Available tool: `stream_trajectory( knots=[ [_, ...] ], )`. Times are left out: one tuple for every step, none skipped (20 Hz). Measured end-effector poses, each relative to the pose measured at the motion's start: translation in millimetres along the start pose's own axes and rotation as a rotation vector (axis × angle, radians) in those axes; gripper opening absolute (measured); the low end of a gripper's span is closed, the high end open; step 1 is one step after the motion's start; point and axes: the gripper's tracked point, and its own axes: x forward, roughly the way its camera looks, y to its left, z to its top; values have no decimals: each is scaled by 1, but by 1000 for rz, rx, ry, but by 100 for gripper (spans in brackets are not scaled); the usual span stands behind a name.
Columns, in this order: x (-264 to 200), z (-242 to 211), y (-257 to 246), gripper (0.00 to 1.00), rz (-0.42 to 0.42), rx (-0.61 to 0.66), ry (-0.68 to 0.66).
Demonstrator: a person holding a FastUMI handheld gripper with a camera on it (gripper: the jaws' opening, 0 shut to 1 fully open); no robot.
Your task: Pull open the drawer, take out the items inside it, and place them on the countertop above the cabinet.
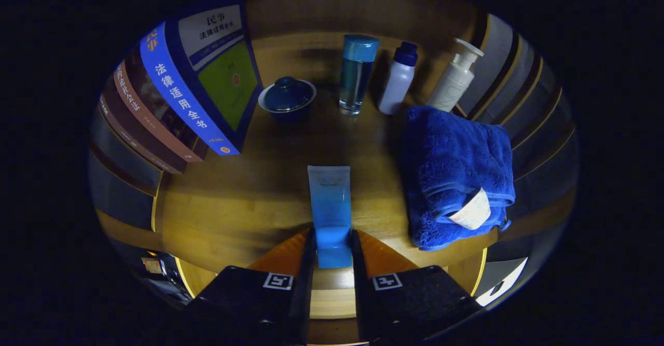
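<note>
Between the two fingers of the hand-held gripper sits a blue squeeze tube, its capped end pinched from both sides and its flat crimped end reaching forward over the wooden countertop. The fingers are closed down to the tube's width and both press on it. Whether the tube touches the wood cannot be told.

Ahead of the tube lies a stretch of bare wood, the widest open room on the surface. To the right, near the tube, a folded blue terry towel with a white tag lies with its near corner hanging past the counter's front edge. To the left, a row of upright books leans at the counter's side edge. Along the back stand a dark blue lidded bowl, a clear bottle with a blue cap, a white bottle with a dark cap and a white pump bottle, each just apart from its neighbour.
</note>
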Motion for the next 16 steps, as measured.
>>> stream_trajectory(
  knots=[
    [0, -3, -1, 43, -5, 2, 3],
    [0, -6, -2, 52, -11, 4, 3],
    [-3, -5, 0, 61, -2, -1, -5],
    [-6, -6, 0, 70, 1, -11, -18],
    [-9, -3, -2, 79, -8, -19, -38],
    [-16, -1, -4, 88, -25, -30, -61],
    [-24, 0, -6, 97, -39, -35, -86],
    [-31, 2, -9, 97, -51, -38, -117],
    [-41, 4, -11, 97, -70, -28, -155],
    [-54, 5, -12, 97, -71, -17, -197],
    [-66, 5, -9, 97, -64, -5, -236],
    [-80, 2, -12, 97, -69, 9, -271],
    [-93, -1, -14, 97, -73, 21, -311],
    [-105, -3, -15, 97, -73, 36, -352],
    [-118, -7, -14, 99, -70, 46, -394],
    [-130, -9, -16, 100, -76, 48, -436]
  ],
)
